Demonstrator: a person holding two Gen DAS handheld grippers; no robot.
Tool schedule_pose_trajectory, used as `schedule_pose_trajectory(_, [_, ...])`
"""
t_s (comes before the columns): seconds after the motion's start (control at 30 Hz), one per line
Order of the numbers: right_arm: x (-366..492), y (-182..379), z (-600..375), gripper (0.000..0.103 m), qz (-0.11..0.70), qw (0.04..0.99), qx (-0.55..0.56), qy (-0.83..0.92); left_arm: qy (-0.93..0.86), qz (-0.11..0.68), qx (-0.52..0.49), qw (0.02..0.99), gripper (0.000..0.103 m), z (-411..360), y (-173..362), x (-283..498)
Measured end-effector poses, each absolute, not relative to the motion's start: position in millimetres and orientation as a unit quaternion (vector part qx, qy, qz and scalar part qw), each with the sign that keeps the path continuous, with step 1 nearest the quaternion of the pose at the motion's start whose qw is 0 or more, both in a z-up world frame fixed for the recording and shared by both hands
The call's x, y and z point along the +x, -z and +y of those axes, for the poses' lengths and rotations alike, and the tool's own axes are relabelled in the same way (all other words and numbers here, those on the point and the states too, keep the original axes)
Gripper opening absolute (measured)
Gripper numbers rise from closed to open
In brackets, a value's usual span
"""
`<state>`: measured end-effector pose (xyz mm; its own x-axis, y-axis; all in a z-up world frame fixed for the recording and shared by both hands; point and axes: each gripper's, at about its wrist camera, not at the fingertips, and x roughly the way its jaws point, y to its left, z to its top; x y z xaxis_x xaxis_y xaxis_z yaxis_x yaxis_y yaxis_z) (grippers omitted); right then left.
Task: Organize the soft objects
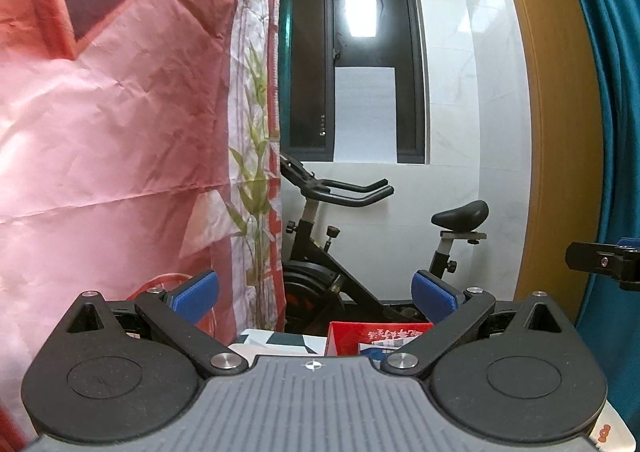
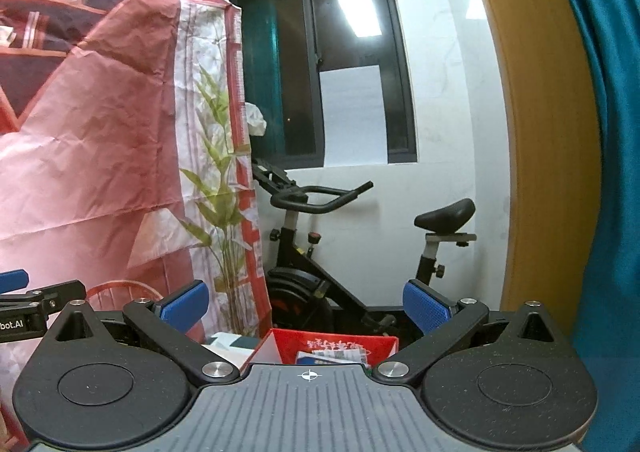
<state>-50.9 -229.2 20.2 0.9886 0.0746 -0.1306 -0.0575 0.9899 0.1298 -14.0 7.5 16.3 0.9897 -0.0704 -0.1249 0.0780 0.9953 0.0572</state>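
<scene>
No soft object of the task shows in either view. My left gripper (image 1: 316, 296) is held up in the air, open, with nothing between its blue pads (image 1: 198, 292). My right gripper (image 2: 306, 302) is also open and empty, level with the left one. The right gripper's side (image 1: 608, 262) pokes in at the right edge of the left wrist view. The left gripper's arm (image 2: 36, 302) shows at the left edge of the right wrist view. Both point at the far wall.
A pink printed backdrop sheet (image 1: 112, 124) hangs at the left. A black exercise bike (image 1: 360, 252) stands under a dark window (image 1: 352, 60). A red box (image 2: 336, 346) lies below the grippers. A teal curtain (image 2: 600, 132) and wooden door frame (image 1: 560, 132) are at the right.
</scene>
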Motion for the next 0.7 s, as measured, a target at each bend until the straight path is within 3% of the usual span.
schedule_pose_trajectory(0.7, [-59.2, -20.7, -231.6, 0.103, 0.064, 0.996, 0.050, -0.021, 0.018, 0.060, 0.028, 0.998, 0.103, 13.2, -13.9, -21.9])
